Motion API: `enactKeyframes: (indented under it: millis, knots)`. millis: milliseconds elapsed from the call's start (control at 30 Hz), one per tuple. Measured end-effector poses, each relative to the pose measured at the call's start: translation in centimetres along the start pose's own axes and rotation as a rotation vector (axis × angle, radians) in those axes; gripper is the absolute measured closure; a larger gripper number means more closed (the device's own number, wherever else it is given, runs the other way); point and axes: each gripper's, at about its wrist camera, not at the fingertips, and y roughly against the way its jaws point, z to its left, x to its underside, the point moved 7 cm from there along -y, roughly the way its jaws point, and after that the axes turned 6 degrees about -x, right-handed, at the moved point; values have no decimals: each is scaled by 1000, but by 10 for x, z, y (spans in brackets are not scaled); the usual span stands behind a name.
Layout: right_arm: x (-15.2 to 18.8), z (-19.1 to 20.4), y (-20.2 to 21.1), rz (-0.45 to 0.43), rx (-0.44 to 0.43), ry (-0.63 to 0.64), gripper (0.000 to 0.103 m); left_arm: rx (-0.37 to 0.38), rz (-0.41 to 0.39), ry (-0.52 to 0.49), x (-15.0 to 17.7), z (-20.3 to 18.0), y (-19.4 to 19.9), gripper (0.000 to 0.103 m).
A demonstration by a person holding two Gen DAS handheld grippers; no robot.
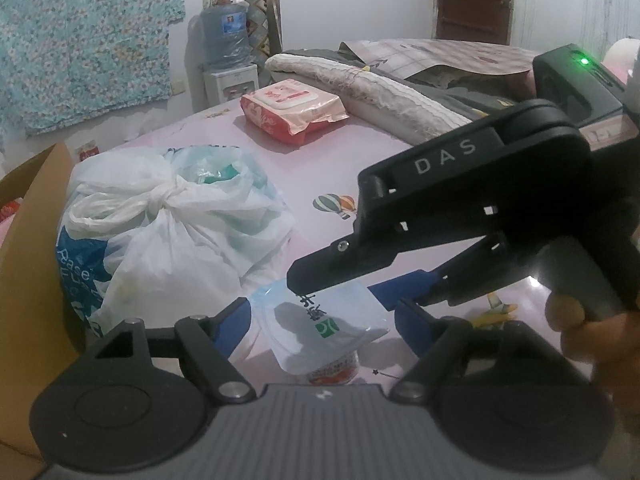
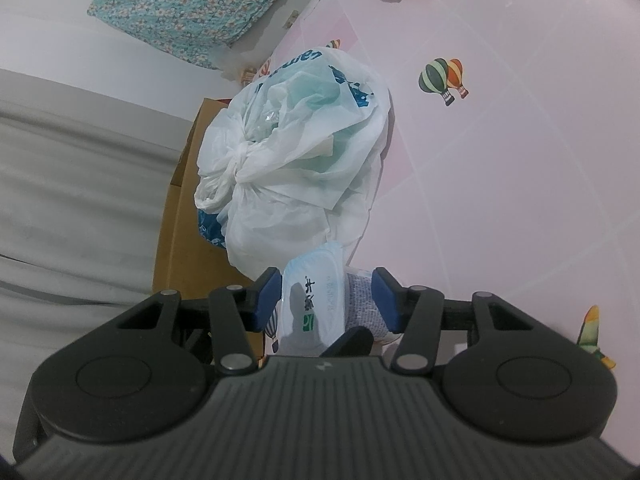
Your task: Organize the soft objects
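A small sealed plastic cup [image 1: 320, 332] with a pale blue foil lid stands on the pink bed sheet [image 1: 320, 168]. My left gripper [image 1: 324, 320] is open around it, its blue pads [image 1: 230, 328] clear of the cup on both sides. My right gripper [image 2: 326, 300] reaches in from the right, its black housing [image 1: 460, 184] above the cup. In the right wrist view the cup [image 2: 316, 300] lies between its pads, one against the lid and one against the base. A knotted white plastic bag [image 1: 160, 232] [image 2: 296, 152] sits just beyond the cup.
A brown cardboard box [image 1: 28, 240] [image 2: 180, 240] stands at the bed's edge behind the bag. A pink pack of wet wipes [image 1: 292, 110] lies farther back, beside a rolled blanket [image 1: 360, 84]. A hand [image 1: 580, 328] grips the right tool. Bare sheet [image 2: 500, 180] stretches right of the bag.
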Motion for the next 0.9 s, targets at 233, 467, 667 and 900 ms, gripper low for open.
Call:
enactKeyframes:
  millis: [233, 467, 667, 900]
  knots:
    - [0, -3, 6, -29, -18, -27, 50, 13, 31, 47, 1, 8, 1, 25]
    - [4, 0, 42, -137, -87, -34, 41, -56, -105, 218, -14, 57, 60, 18]
    - [19, -4, 56, -172, -154, -42, 36, -89, -391, 452, -30, 112, 141, 6]
    - [34, -9, 59, -166, -197, -67, 36, -259, -740, 524, -51, 121, 200, 0]
